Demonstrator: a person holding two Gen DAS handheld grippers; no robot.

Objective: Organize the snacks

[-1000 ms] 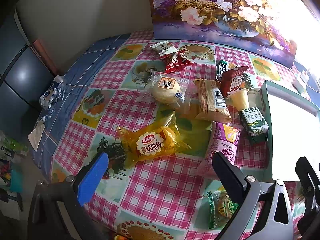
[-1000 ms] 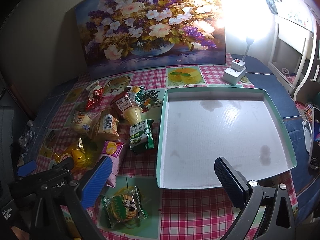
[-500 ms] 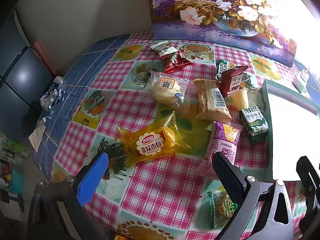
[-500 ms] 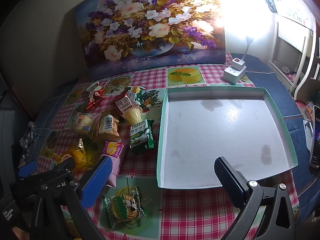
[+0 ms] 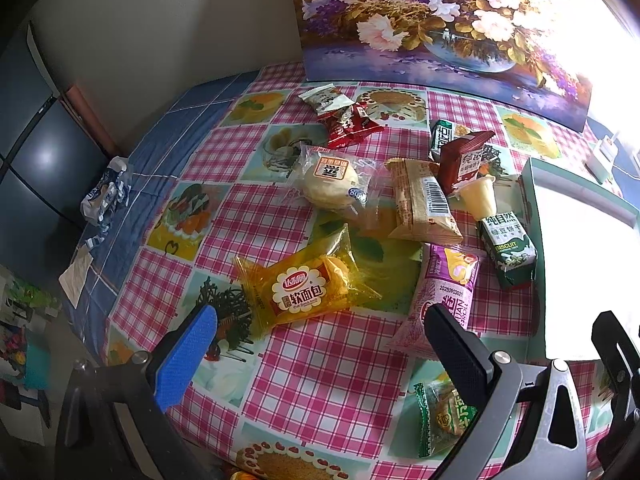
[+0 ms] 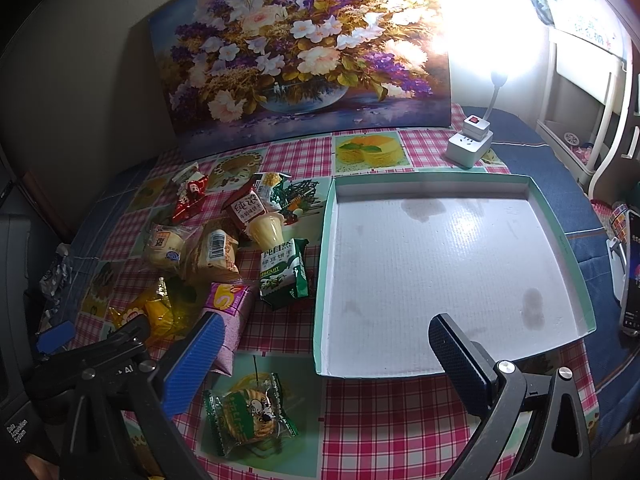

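- Checked pink-and-white cloth (image 5: 320,360) covers the table, with a flower painting (image 6: 304,64) propped at the back.
- Snacks lie in a loose heap beside the tray (image 6: 324,280), which holds nothing yet, so sorting looks not yet begun.
- Left gripper (image 5: 320,344) hovers with jaws spread wide and empty, above the yellow bread packet (image 5: 300,288).
- Right gripper (image 6: 324,360) is likewise spread and empty, over the tray's near edge.
- That yellow packet lies flat, its long axis slanting from near-left to far-right.
- Next move probably calls for lowering the left jaws across the packet's short width and closing gently on the soft wrapper.
- Pink packet (image 5: 444,300) lies just beside it, long axis running away from the camera; whether they touch is hard to tell.
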